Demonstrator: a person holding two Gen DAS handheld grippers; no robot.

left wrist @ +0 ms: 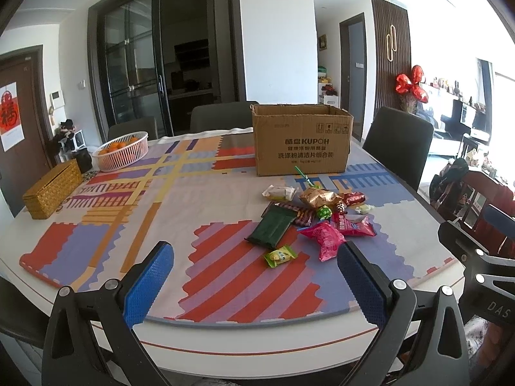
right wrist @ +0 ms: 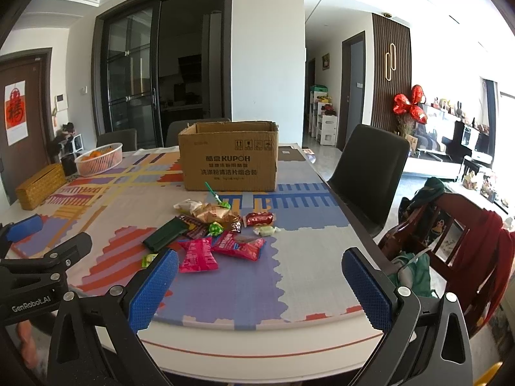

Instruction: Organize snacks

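Both tools, left tool (left wrist: 254,276) and right tool (right wrist: 259,281), are hovering spread apart and empty over the desk (left wrist: 225,337), snacks (left wrist: 318,215) lying before the cardboard box (left wrist: 301,140)

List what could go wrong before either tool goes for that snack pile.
1. The snacks overlap in a tight heap: closing on the pink packet may drag the red packet touching it.
2. The small green candy lies flat and alone; the left tool, open, may slide it instead of gripping.
3. The cardboard box is tall-walled; the right tool, also open, could clip its rim when dropping items.
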